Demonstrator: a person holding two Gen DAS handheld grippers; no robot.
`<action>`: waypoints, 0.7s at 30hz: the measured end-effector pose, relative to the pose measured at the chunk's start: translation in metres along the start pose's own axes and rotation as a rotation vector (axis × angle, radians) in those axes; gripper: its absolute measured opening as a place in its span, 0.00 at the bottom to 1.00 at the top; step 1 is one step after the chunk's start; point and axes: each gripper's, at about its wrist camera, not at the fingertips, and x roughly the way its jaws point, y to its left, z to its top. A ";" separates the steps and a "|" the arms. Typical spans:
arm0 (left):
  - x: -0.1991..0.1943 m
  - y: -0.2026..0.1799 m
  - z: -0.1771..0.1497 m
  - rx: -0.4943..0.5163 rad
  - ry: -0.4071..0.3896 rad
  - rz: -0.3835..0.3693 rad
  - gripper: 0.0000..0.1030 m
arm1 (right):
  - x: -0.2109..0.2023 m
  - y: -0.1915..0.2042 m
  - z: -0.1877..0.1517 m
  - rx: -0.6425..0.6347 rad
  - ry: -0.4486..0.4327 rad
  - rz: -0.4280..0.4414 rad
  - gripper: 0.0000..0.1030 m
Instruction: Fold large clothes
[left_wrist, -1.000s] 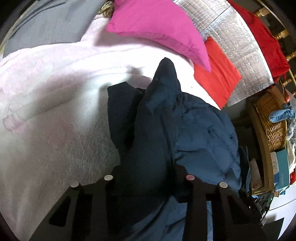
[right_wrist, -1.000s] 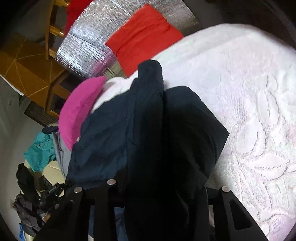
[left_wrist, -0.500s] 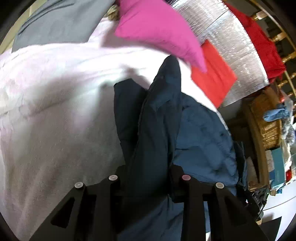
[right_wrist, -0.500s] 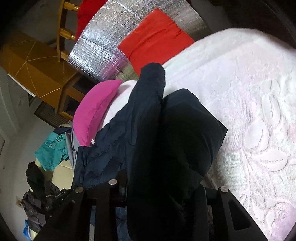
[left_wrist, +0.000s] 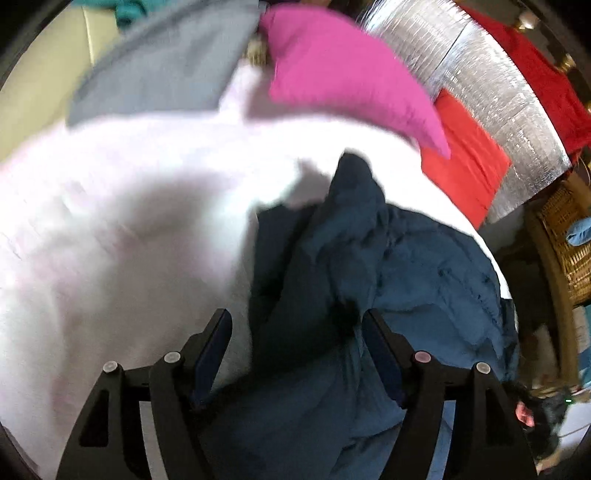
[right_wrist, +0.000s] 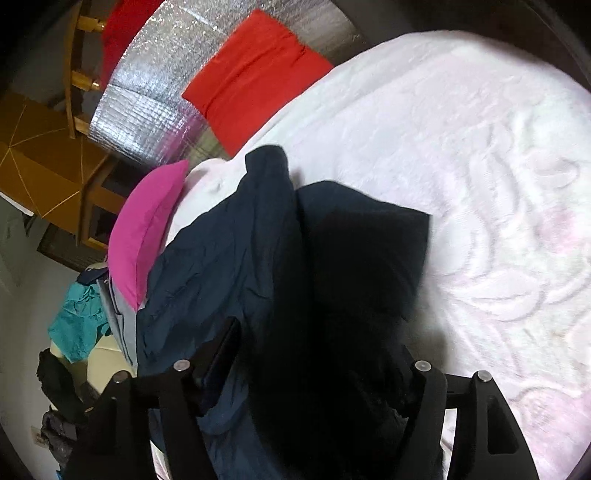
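Two grippers stand over one dark navy padded jacket, and both are letting go. The left gripper has its jaws opening, wide apart now, with a ridge of the jacket running up between the fingers but neither pad pressing on it. The right gripper is opening as well; its left finger stands clear of the cloth, while the right one is lost against the black fabric, so I cannot tell whether that pad touches.

Just beyond the fingers the jacket lies heaped on a white embossed bedspread, a sleeve or folded edge laid lengthwise over the body and pointing toward the far end of the bed. In the right wrist view a darker flap spreads onto the bedspread beside it.

Further off, a magenta pillow sits near the tip of that sleeve, with a grey cloth beside it, a red cloth on a silver foil mat, and a wicker basket off the bed's side.

The risk I judge from here: the padded cloth is springy, so the laid-over part may slide or puff back open once released. The jacket's bulk also hangs close to the bed's edge in the left wrist view, and its weight could drag the fold off. A finger snagging the ridge on withdrawal would undo it too.
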 end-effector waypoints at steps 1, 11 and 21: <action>-0.007 -0.002 -0.001 0.014 -0.030 0.009 0.72 | -0.007 -0.002 -0.002 -0.003 -0.012 -0.014 0.70; -0.060 -0.025 -0.031 0.197 -0.246 0.135 0.73 | -0.055 0.019 -0.028 -0.089 -0.119 -0.009 0.71; -0.091 -0.034 -0.066 0.319 -0.346 0.234 0.75 | -0.090 0.045 -0.082 -0.192 -0.114 0.104 0.74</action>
